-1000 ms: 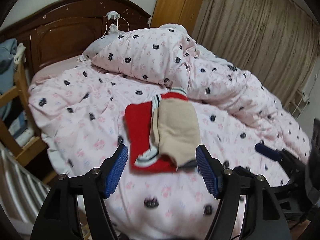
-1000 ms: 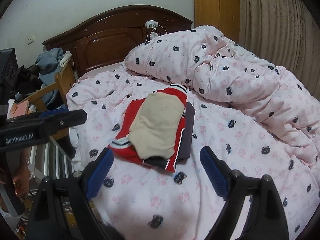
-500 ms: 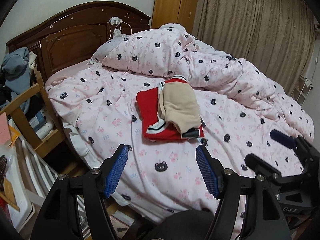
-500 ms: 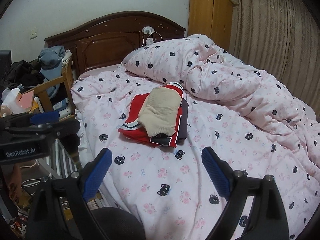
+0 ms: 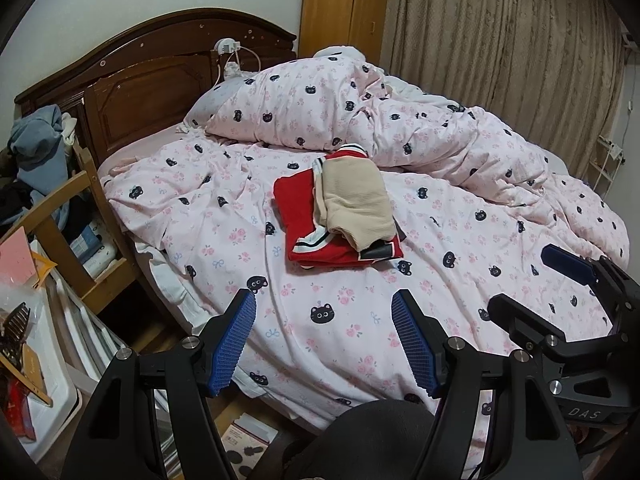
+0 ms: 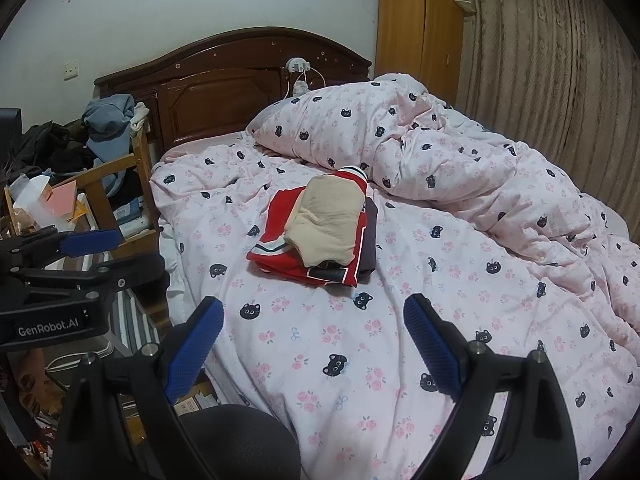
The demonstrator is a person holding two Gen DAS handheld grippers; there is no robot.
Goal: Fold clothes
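While both grippers hang over the near edge of the bed, the folded clothes sit in a small stack further up the pink cat-print duvet [image 5: 328, 320], well apart from either tool. The stack has a folded red garment [image 5: 304, 216] with striped trim at the bottom and a folded beige garment [image 5: 356, 200] on top; from the right wrist view a dark folded piece [image 6: 370, 240] shows along the stack's right side. Behind the stack, the rest of the duvet is heaped in a bunched ridge [image 5: 320, 112] toward the dark wooden headboard [image 5: 152, 80]. The left gripper [image 5: 324, 340] stands wide apart with nothing between its blue pads. The right gripper [image 6: 314, 348] is likewise spread wide and empty, over bare duvet nearer than the stack.
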